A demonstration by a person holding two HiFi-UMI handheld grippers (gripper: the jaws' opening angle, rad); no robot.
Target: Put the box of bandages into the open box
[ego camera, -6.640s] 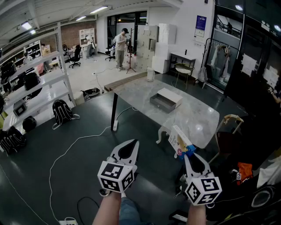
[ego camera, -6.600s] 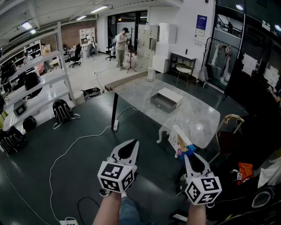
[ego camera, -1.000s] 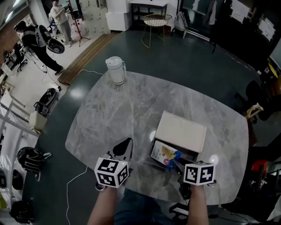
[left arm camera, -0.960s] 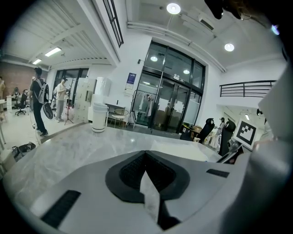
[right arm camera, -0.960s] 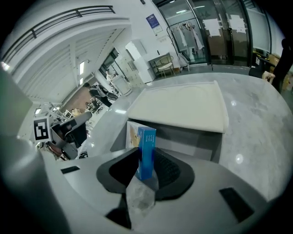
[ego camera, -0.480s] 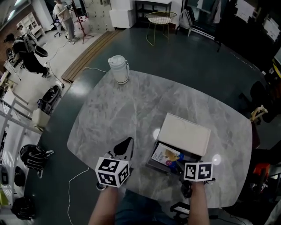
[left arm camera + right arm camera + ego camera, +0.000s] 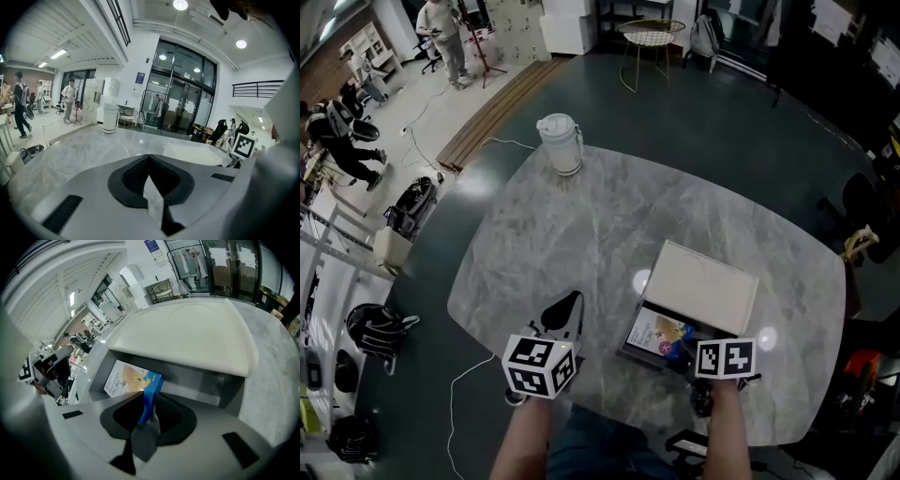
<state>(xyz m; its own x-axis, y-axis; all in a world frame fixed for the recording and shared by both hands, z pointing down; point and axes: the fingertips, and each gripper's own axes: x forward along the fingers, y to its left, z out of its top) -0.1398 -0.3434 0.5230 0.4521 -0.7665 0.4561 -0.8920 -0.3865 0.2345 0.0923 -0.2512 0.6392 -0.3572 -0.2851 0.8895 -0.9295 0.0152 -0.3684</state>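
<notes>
The box of bandages [image 7: 656, 331], white with a picture and a blue end, lies tilted inside the open grey box [image 7: 628, 354], in front of that box's white lid [image 7: 703, 286]. My right gripper [image 7: 689, 352] points steeply down over the open box. Its jaws have just been closing, with the blue end of the bandage box [image 7: 126, 378] between them and the pads against it [image 7: 147, 408]. The lid [image 7: 187, 338] and grey inner wall [image 7: 206, 380] lie just beyond. My left gripper [image 7: 565, 314] hangs shut and empty over the table's near edge [image 7: 149, 176].
A white lidded jug [image 7: 560, 143] stands at the far side of the grey marble table [image 7: 581, 234], also in the left gripper view [image 7: 110, 118]. A wire chair [image 7: 645, 42] stands beyond the table. People move about on the floor at far left [image 7: 337, 141].
My right gripper has sunk with the bandage box, which now sits lower inside the open grey box. The left gripper has hardly moved.
</notes>
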